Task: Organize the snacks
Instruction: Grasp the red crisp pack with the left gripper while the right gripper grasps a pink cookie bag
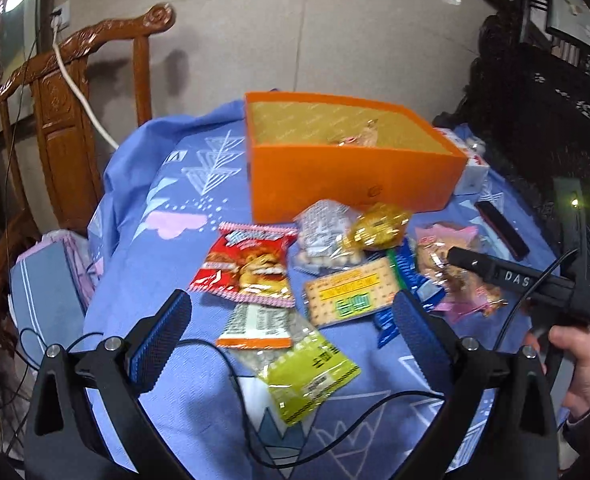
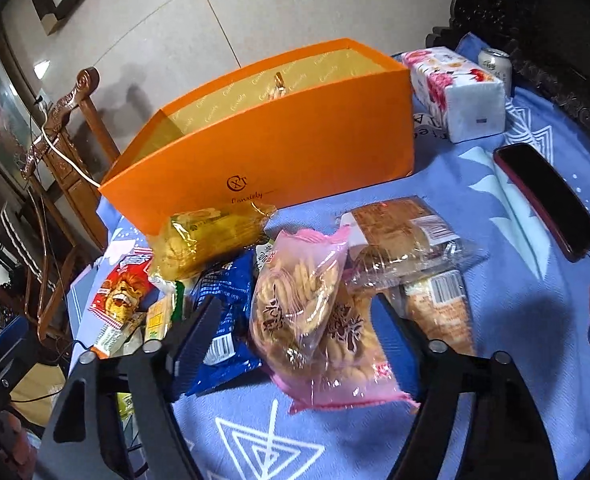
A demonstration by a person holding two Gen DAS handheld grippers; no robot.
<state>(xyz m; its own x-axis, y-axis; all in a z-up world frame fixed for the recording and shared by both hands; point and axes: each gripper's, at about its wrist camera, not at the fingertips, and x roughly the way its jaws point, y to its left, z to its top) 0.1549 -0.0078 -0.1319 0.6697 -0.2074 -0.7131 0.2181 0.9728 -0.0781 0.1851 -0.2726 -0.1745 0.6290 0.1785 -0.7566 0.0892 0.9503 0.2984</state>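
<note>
An open orange box stands at the back of the blue cloth; it also shows in the right wrist view, with one snack inside. Snack packets lie in front of it. My left gripper is open above an orange-and-white packet and a green packet, with a red lion packet beyond. My right gripper is open around a pink cookie bag, not gripping it. A blue packet lies by its left finger and a yellow packet near the box.
A tissue pack and a can stand right of the box. A dark phone lies on the cloth at right. A carved wooden chair stands at the table's left edge. Cracker packets sit mid-table.
</note>
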